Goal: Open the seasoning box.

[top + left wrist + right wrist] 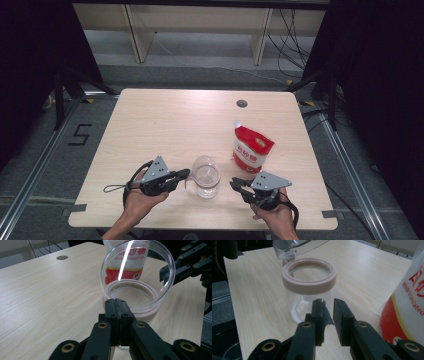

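Jar (206, 179) stood near the table's (150, 125) front edge between left gripper (186, 174) and right gripper (234, 184), bag (252, 147) behind. Left gripper view: jaws shut at the jar's rim, lid (136, 270) raised. Right gripper view: jaws slightly apart, gripping nothing, short of the jar (309, 287).

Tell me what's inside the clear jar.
The jar looks empty: only its clear bottom and the table beneath show through. Its hinged lid stands open. The right gripper's jaws cover its lower front.

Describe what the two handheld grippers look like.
Both the left gripper and the right gripper are black, each with two flat-padded jaws on linked arms with brass-coloured pivots. Each carries a grey three-cornered plate on top and trails a black cable. The forearms are bare, with no sleeves.
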A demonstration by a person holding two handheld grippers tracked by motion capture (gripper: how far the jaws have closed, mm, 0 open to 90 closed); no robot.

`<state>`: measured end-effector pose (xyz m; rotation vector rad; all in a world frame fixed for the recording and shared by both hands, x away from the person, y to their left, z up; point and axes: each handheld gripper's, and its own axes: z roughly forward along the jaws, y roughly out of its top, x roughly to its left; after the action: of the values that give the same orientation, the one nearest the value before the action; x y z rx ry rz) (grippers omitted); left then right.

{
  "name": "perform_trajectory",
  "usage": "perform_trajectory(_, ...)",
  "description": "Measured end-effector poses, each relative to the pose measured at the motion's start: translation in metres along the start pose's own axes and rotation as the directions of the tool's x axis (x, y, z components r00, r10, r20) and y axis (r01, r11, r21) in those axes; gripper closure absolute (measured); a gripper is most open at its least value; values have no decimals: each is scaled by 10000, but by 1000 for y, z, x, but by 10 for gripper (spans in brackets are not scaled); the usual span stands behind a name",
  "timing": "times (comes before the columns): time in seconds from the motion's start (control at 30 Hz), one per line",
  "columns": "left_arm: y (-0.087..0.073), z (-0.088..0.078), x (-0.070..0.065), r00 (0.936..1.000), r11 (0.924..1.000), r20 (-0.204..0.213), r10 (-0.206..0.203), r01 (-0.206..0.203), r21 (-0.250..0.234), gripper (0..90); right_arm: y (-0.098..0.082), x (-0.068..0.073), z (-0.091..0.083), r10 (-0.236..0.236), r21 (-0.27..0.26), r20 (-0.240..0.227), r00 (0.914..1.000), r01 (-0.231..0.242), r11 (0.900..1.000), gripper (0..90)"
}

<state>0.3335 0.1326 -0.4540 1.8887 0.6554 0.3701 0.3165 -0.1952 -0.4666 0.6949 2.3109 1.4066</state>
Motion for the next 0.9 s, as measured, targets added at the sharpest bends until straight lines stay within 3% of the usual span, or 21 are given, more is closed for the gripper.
perform_trajectory(0.07,0,0,0,10000,10000,-16,-65,65,-27,882,1,2,0,188,14,102,9998,-188,9998,812)
perform_trajectory(0.1,0,0,0,10000,10000,-9,-19,19,-31,882,3,1,2,-117,-107,-1,9999,117,9999,817)
perform_trajectory(0.3,0,0,0,10000,10000,-6,-36,36,-62,883,12,7,12,-47,-203,-151,9999,44,9998,857)
perform_trajectory(0.47,0,0,0,10000,10000,5,-62,62,-56,883,21,7,18,-528,-301,-290,9982,520,9982,894)
perform_trajectory(0.5,0,0,0,10000,10000,13,-65,65,-56,883,23,9,18,-383,-321,-210,9990,376,9988,899)
perform_trajectory(0.73,0,0,0,10000,10000,8,-19,19,-22,887,30,13,26,-773,-363,-348,9964,761,9964,900)
perform_trajectory(0.9,1,-1,0,10000,10000,-35,-44,44,7,889,34,15,28,-781,-588,-365,9963,759,9954,900)
